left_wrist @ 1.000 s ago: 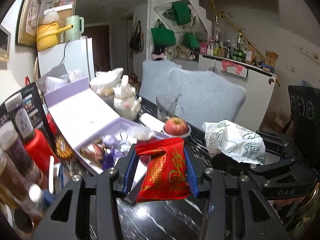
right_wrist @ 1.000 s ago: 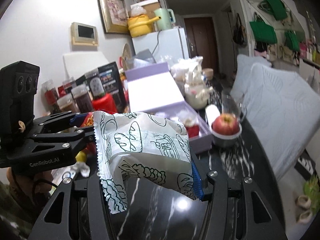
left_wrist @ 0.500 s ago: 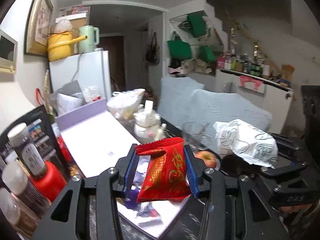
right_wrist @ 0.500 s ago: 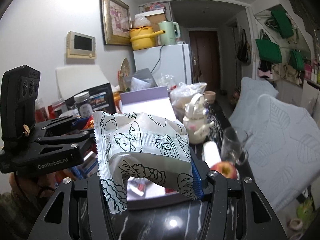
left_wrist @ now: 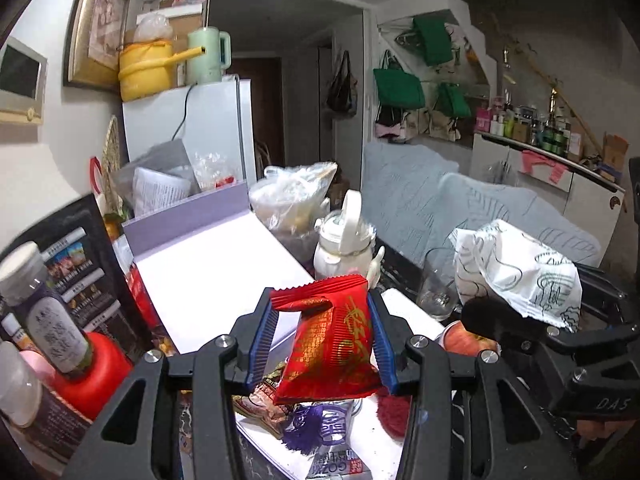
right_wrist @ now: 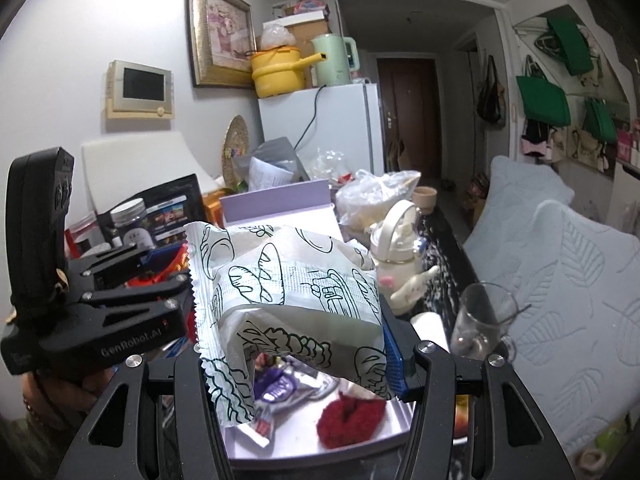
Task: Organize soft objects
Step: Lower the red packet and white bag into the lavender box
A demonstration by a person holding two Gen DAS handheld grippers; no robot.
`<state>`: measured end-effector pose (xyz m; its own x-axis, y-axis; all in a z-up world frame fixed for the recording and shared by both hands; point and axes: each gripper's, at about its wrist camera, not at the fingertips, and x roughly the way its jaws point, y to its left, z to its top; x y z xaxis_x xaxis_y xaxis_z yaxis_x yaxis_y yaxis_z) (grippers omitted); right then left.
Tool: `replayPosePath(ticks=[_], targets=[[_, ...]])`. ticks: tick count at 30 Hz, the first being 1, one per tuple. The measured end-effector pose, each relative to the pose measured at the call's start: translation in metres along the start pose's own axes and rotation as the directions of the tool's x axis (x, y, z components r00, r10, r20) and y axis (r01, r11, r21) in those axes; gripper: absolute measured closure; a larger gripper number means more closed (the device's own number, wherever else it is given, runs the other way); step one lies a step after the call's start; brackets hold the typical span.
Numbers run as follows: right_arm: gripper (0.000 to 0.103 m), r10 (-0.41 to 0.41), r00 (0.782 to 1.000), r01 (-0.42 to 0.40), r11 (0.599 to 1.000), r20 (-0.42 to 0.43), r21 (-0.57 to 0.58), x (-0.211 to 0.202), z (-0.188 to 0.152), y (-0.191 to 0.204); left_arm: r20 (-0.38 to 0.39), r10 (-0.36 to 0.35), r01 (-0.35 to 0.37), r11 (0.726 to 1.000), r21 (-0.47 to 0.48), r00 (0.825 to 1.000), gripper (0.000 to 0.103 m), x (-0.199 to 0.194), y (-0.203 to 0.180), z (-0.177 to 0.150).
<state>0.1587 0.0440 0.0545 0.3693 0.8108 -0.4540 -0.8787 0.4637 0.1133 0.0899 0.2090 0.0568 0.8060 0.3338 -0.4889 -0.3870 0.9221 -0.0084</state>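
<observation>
My left gripper (left_wrist: pixel 322 328) is shut on a red snack packet (left_wrist: pixel 330 346) and holds it above the open lilac box (left_wrist: pixel 224 272). My right gripper (right_wrist: pixel 294 332) is shut on a white bread-print packet (right_wrist: pixel 288 292) and holds it above the same box (right_wrist: pixel 360 436). The box holds purple wrapped sweets (left_wrist: pixel 320 426), a red crochet scrunchie (right_wrist: pixel 352 418) and other small packets. The right gripper with its white packet (left_wrist: pixel 516 272) shows at the right of the left wrist view. The left gripper (right_wrist: pixel 120 292) shows at the left of the right wrist view.
A white teapot (left_wrist: pixel 346 246), an empty glass (right_wrist: pixel 482 320), an apple (left_wrist: pixel 468 340) in a dish and a plastic bag (left_wrist: pixel 288 200) stand right of the box. Jars (left_wrist: pixel 48 320) and a black box crowd the left. Grey cushioned chairs (right_wrist: pixel 568 264) line the right.
Both grippers have risen and tilted up with their packets. They moved over the open box, so its inside now lies directly beneath them. The apple has dropped low in view.
</observation>
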Motion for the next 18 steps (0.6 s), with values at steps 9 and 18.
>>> replayPosePath(ticks=[9,18], targets=[[0.048,0.006,0.997,-0.004,1.0,-0.074,0.018,0.049,-0.009,-0.008,-0.105,0.014,-0.015,1.0,-0.008,0.994,0.059,0.046,0.012,-0.016],[0.048,-0.001,0.993,0.008,0.998,-0.122,0.058,0.085,-0.019,-0.017,-0.189,0.035,-0.039,0.999,-0.018,0.981,0.059,0.083,0.023,-0.03]])
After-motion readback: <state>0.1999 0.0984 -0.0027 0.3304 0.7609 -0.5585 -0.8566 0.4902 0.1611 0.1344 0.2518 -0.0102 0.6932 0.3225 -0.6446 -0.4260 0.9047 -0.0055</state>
